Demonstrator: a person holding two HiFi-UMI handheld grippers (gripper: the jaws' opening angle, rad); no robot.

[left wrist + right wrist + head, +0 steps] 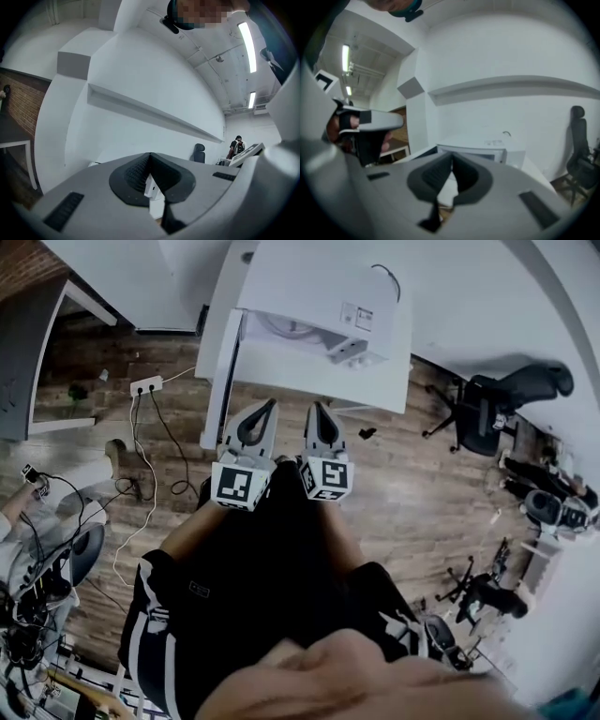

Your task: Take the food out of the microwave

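Wooden floor [412,484] is surrounding a white tabletop [309,381] carrying the microwave [319,296] at twelve o'clock. Left claw [270,405] and right claw [316,409] are both hanging pinched together, empty. Food is showing nowhere, presumably sitting inside; one claw should be opening before reaching the microwave's front.

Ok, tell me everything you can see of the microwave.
The microwave is a white box, seemingly painted metal, standing upright on the white table, front toward the person. A small label sits on its top, a dark cable loops behind it, and knobs show at the front's right end. The door looks shut; its inside can't be made out. Only table and cable touch it.
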